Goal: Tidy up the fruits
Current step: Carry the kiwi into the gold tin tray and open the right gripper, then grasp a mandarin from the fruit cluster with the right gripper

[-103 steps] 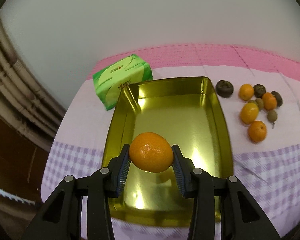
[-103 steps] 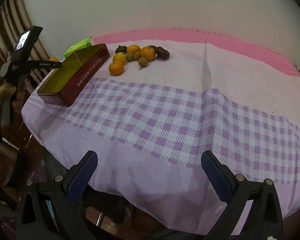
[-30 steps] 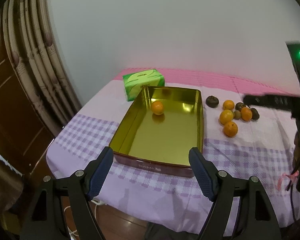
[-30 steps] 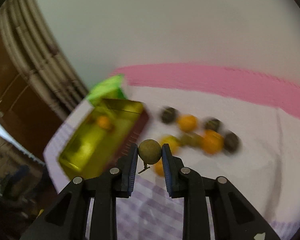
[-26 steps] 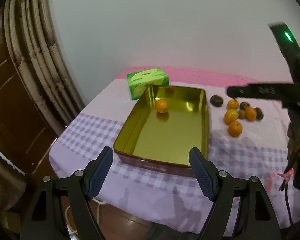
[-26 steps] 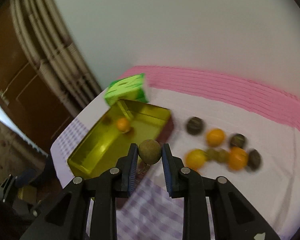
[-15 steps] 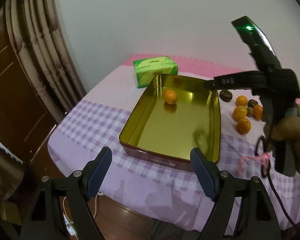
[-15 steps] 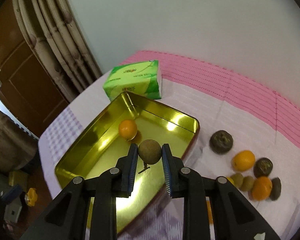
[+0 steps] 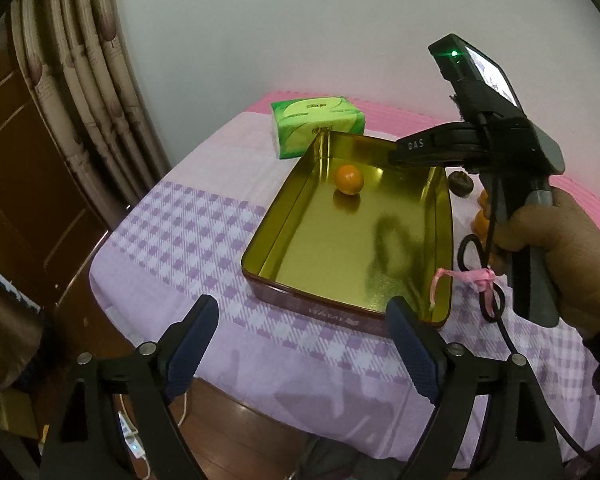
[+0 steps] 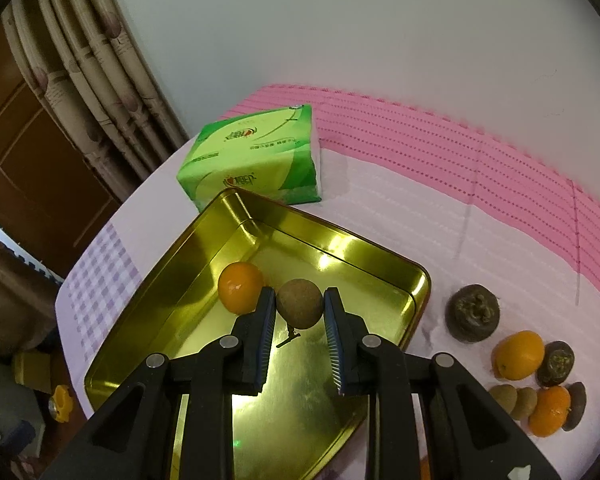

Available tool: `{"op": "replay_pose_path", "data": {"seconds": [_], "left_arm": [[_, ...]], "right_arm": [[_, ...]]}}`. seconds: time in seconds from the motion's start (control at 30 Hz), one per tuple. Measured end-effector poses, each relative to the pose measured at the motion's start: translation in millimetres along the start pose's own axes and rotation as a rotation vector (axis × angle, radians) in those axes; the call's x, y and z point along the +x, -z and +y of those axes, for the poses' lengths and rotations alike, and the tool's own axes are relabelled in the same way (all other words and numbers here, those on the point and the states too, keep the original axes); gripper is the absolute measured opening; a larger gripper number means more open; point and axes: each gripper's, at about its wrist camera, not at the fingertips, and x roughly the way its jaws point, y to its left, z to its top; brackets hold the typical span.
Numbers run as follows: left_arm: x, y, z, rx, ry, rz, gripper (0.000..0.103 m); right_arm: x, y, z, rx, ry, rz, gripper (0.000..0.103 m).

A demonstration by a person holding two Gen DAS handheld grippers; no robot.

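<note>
Brown fruit (image 10: 300, 309): round, dull brown, stem hanging under it, pinched between the right gripper's blue pads, up above the floor of the tin.
Right gripper (image 10: 299, 312): jaws clenched on the brown fruit, tilted down over the tin's far half; in the left wrist view a hand (image 9: 568, 256) holds its grip.
Tin (image 10: 342, 240): gold inside, dark red outside, rectangular, sitting on the worktop.
Orange in tin (image 10: 241, 287): resting on the tin floor near the far end, just left of the held fruit.
Left gripper (image 9: 302, 354): jaws wide and opening further, nothing between them, hanging off the near edge of the worktop, short of the tin.
Loose fruit: right of the tin on the cloth, a large dark wrinkled fruit (image 10: 474, 313), an orange (image 10: 518, 354), a second orange (image 10: 549, 410), small dark and brownish ones crowded around them.
Tissue pack (image 10: 252, 155): green, just beyond the tin's far corner.
Worktop (image 9: 204, 216): cloth with lilac check near, pale middle, pink band along the back.
Curtain (image 9: 88, 80): beige folds at the left, beside a brown wooden door.
</note>
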Motion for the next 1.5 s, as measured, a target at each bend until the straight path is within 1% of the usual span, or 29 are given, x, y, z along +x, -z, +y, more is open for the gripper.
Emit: {"op": "replay_pose_path", "data": {"seconds": [0.17, 0.47, 0.67, 0.77, 0.83, 0.9, 0.97, 1.07, 1.23, 1.3, 1.37, 1.5], "left_arm": [[1.8, -0.8, 1.4, -0.004, -0.003, 0.008, 0.086], [4.2, -1.8, 6.8, -0.028, -0.004, 0.018, 0.088], [2.5, -1.4, 5.4, -0.023, -0.011, 0.008, 0.088], [2.2, -1.2, 4.8, -0.016, -0.017, 0.005, 0.088], [2.3, -0.9, 4.5, -0.015, -0.018, 0.007, 0.089], [2.4, -0.7, 4.6, -0.017, -0.019, 0.009, 0.089], [2.5, -1.2, 4.4, -0.017, -0.019, 0.009, 0.089], [2.1, -0.8, 2.8, -0.008, -0.025, 0.006, 0.089], [0.4, 0.2, -0.2, 0.01, -0.037, -0.004, 0.089], [-0.1, 0.6, -0.6, 0.013, -0.039, -0.006, 0.09], [-0.7, 1.3, -1.1, 0.016, -0.041, -0.008, 0.09], [-2.3, 1.7, -4.3, 0.032, -0.046, -0.015, 0.091]], "right_arm": [[10.4, -7.1, 0.0, 0.014, 0.013, 0.01, 0.023], [20.4, -14.6, 11.3, -0.001, 0.01, 0.011, 0.023], [25.3, -17.6, 15.8, 0.0, 0.007, 0.017, 0.023], [21.2, -18.0, 15.5, 0.01, -0.002, -0.003, 0.023], [12.0, -18.6, 12.4, 0.031, -0.023, -0.029, 0.023], [2.8, -17.5, 9.6, 0.04, -0.026, -0.046, 0.024], [-6.0, -15.3, 5.9, 0.06, -0.04, -0.062, 0.027], [-24.5, -6.0, 1.8, 0.085, -0.06, -0.098, 0.028], [-52.2, 15.7, -5.1, 0.085, -0.077, -0.139, 0.032], [-67.8, 30.8, -10.9, 0.082, -0.075, -0.165, 0.034], [-82.9, 48.8, -18.0, 0.08, -0.064, -0.185, 0.039], [-101.4, 82.5, -36.8, 0.101, -0.034, -0.187, 0.045]]}}
